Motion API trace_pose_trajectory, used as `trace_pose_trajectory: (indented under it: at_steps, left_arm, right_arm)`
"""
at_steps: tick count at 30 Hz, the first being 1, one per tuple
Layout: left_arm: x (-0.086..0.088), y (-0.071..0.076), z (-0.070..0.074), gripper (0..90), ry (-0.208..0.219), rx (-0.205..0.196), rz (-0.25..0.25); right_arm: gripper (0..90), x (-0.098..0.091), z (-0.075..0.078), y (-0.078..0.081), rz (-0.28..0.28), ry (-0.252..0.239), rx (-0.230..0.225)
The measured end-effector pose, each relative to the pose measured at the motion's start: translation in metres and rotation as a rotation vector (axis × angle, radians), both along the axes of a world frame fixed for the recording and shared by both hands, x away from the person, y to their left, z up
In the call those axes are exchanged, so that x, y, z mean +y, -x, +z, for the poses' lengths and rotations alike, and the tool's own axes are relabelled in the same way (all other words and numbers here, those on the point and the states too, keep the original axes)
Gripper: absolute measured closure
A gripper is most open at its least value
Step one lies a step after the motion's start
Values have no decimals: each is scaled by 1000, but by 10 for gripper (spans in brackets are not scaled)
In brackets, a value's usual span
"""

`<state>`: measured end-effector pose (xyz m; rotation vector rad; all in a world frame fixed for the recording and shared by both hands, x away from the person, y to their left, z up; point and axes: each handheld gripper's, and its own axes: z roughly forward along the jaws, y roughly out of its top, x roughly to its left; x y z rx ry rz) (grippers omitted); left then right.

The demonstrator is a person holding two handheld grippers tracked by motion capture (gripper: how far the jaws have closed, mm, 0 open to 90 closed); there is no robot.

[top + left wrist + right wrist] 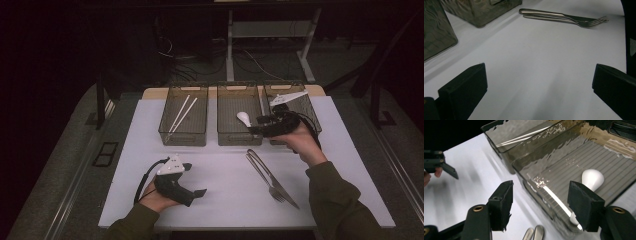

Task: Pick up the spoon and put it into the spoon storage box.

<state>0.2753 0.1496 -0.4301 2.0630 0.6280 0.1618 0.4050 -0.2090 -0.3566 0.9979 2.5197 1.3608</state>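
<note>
The white counter [220,170] sits in a dark room, three smoky bins along its back. My right gripper [254,126] hangs empty with jaws apart at the middle bin [239,134], where the white spoon [244,118] lies. It looks glossy, stiff, light and breakable; I'd pinch its handle. My left gripper [200,192] rests open. Fork [264,172] and knife [277,181] lie near the front.

Olive-green sleeves on both forearms. Left gripper [200,192]: black body, grey three-cornered plate on top, black cable looping behind. Right gripper [540,205]: black square pads, brass-ringed screw holes below.
</note>
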Motion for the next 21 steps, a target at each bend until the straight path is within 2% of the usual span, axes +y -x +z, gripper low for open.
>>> trace_pose_trajectory:
  at_steps: [6,9,15,21]
  left_arm:
    - [0,0,0,0,0,-1,2]
    - [0,0,0,0,-1,0,3]
    - [0,0,0,0,0,0,5]
    - [0,0,0,0,2,-4,4]
  right_arm:
    - [375,-13,-3,16,-7,-3,3]
    - [407,-18,-5,25,-15,0,1]
    - [534,-27,-14,43,-5,17,12]
    - [718,-36,-22,62,3,39,14]
